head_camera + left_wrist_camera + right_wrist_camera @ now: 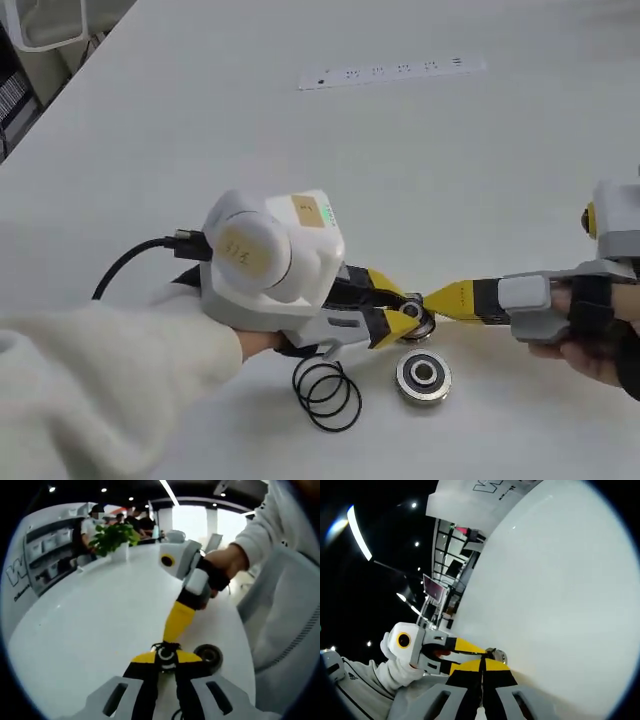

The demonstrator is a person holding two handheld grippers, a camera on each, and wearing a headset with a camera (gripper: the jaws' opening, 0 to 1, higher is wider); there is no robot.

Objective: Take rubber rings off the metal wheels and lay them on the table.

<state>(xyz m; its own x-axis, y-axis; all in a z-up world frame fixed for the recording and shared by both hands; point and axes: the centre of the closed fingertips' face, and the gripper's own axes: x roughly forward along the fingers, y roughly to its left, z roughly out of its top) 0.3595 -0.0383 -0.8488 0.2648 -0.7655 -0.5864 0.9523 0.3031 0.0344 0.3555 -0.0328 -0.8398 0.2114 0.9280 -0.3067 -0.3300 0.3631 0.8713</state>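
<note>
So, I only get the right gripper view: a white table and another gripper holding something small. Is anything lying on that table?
Observer: Yes. The head view shows a few black rubber rings lying loose on the table, close by the left gripper.
Operator: Just the one wheel, then?
Observer: No. A second metal wheel lies flat next to the rings, apart from the held wheel that the left gripper clamps.
Operator: Anything further off?
Observer: A white power strip lies flat towards the far side of the table.
</note>
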